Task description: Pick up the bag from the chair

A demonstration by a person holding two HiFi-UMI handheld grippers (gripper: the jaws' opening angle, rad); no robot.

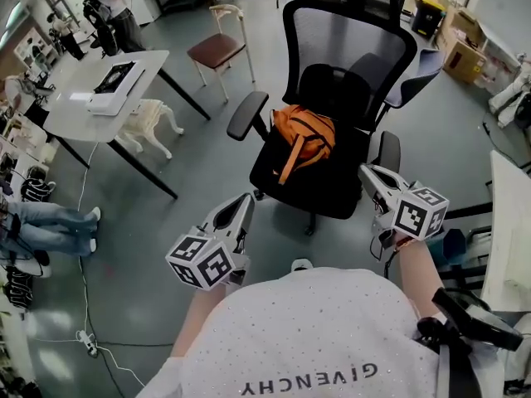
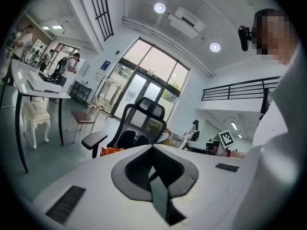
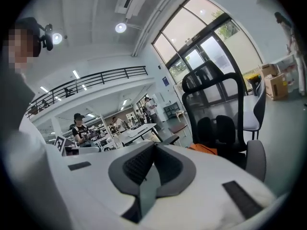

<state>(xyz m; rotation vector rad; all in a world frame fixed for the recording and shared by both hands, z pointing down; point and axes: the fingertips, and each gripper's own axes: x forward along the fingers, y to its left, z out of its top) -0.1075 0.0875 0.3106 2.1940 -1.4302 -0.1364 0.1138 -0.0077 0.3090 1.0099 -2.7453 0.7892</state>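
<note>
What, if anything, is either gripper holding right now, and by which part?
Nothing is held. The left gripper and right gripper, jaws together, are both short of the orange bag, which lies on the chair.

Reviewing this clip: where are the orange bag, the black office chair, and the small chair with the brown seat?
orange bag (image 1: pixel 307 133), head view, on its top fabric.
black office chair (image 1: pixel 348 40), head view, on the mesh backrest.
small chair (image 1: pixel 214 50), head view, on its brown seat.
</note>
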